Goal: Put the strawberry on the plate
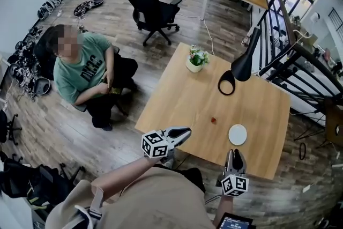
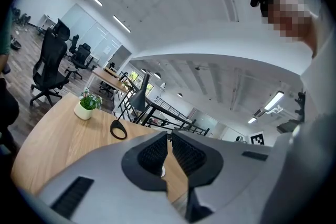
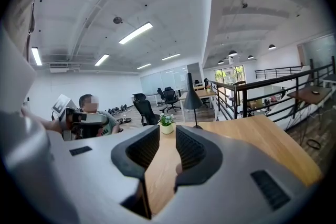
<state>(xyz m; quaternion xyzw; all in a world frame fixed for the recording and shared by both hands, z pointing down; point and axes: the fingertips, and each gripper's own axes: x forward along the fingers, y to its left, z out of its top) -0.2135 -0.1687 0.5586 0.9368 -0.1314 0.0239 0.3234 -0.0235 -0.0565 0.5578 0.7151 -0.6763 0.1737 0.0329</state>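
Observation:
A small red strawberry (image 1: pixel 214 120) lies on the wooden table (image 1: pixel 187 99), a short way left of a round white plate (image 1: pixel 237 134). My left gripper (image 1: pixel 187 131) hovers over the table's near edge, left of the strawberry and apart from it. In the left gripper view its jaws (image 2: pixel 169 136) stand almost together with nothing between them. My right gripper (image 1: pixel 235 153) is just in front of the plate and points at it. Its jaws (image 3: pixel 167 134) stand a little apart and empty.
A black desk lamp (image 1: pixel 236 72) and a small potted plant (image 1: pixel 196 59) stand on the far half of the table. A seated person in a green shirt (image 1: pixel 80 69) is to the left. Black office chairs (image 1: pixel 153 13) stand behind, and a railing (image 1: pixel 300 61) runs on the right.

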